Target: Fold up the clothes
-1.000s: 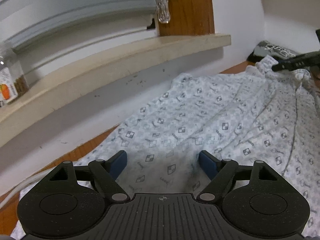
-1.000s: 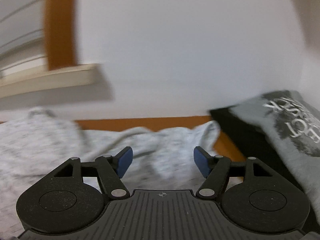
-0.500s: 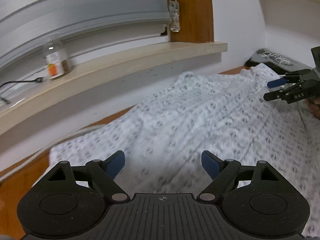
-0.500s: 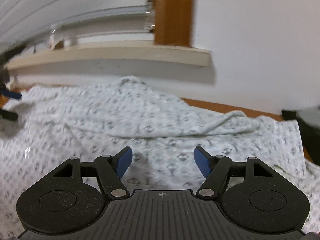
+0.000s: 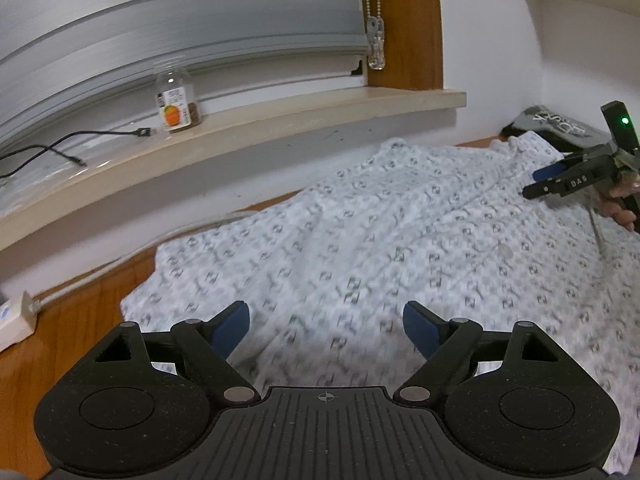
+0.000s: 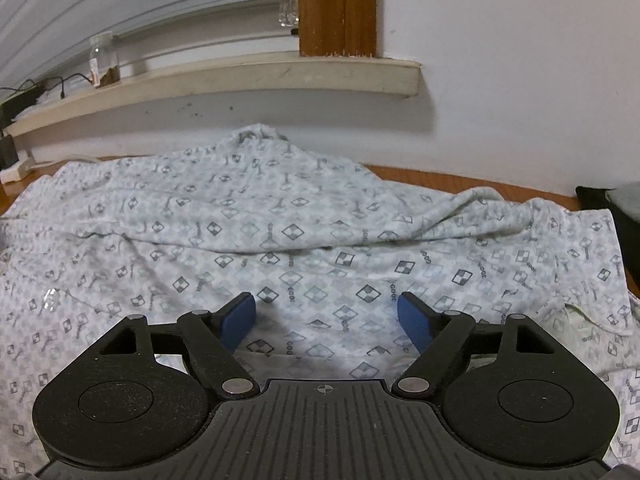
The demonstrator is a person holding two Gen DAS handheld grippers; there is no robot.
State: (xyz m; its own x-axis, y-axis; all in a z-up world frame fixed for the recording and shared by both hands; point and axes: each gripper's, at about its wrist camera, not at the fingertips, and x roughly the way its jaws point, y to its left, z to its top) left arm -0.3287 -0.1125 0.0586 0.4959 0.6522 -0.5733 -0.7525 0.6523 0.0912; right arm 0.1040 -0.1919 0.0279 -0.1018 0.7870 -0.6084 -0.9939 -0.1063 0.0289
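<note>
Shirt [image 5: 360,248], white with grey diamond print, lies rumpled on the worktop [image 5: 72,320] beneath both tongs, left tongs [image 5: 326,326] apart, right tongs [image 6: 327,318] opening, neither gripping cloth.

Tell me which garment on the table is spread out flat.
The white patterned shirt, spread across the table; the dark printed garment lies folded at the far right corner.

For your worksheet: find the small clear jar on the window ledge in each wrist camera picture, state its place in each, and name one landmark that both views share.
Left wrist view: the jar stands on the window ledge, upper left of centre, orange label facing the camera.
Right wrist view: the jar stands far upper left on the ledge, smaller, label barely readable.
Shared landmark: the brown wooden window post rising from the ledge, right of the jar.
</note>
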